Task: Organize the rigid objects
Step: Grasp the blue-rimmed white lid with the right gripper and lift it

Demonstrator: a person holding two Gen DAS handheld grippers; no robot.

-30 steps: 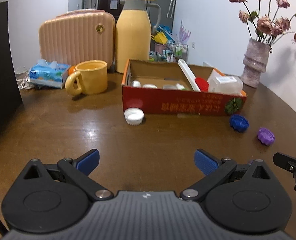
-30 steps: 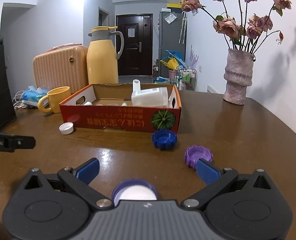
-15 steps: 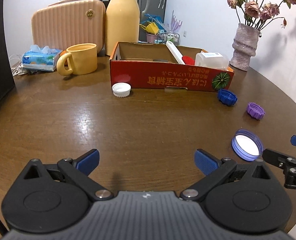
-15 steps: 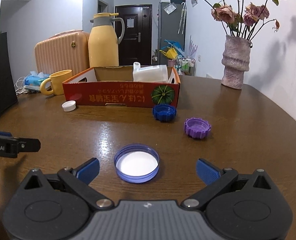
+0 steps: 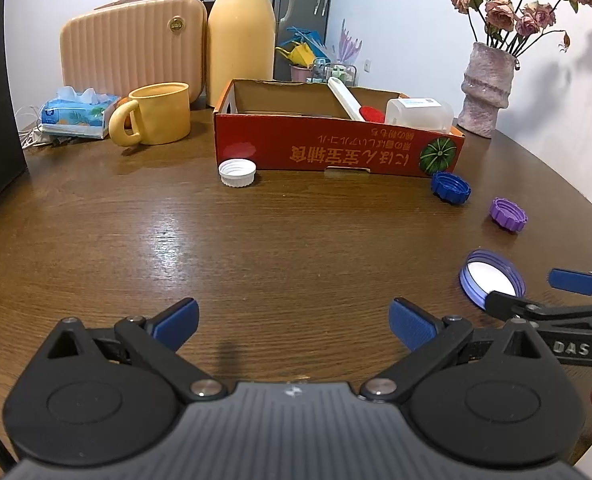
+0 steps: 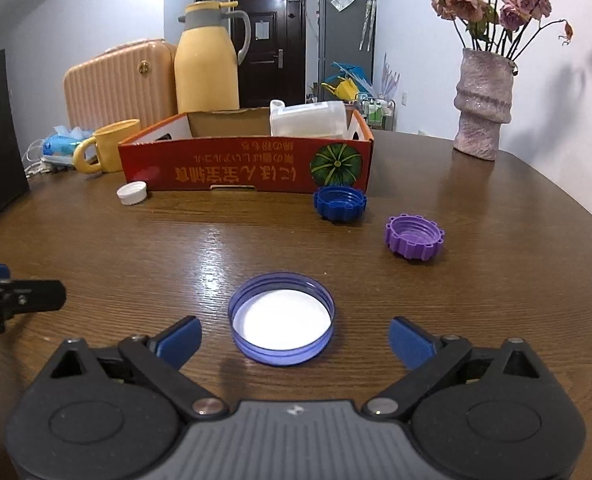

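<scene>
Through my left camera, my left tool (image 5: 294,322) hangs wide open over bare desk (image 5: 256,248), nothing between its pads. The red box (image 5: 335,152) stands ahead with a white container (image 5: 419,114) already inside; a white cap (image 5: 238,172) lies just in front of its left end, a dark blue cap (image 5: 451,187) near its right corner, a purple cap (image 5: 508,214) further right. At the far right my right tool (image 5: 535,294) reaches in around the wide blue lid (image 5: 491,280).

Through my right camera, that wide blue lid (image 6: 282,318) lies open side up on the desk, centred between the pads of my right tool (image 6: 294,338). The jaws are closing but stand clear of the rim on both sides, so I hold nothing. To grip well I judge I should keep the lid centred, bring the pads (image 6: 409,342) low enough to meet the shallow wall squarely, and press gently, since a thin rim could tilt or skid. The dark blue cap (image 6: 339,202) and purple cap (image 6: 414,237) wait beyond, with the red box (image 6: 248,168) behind them.
</scene>
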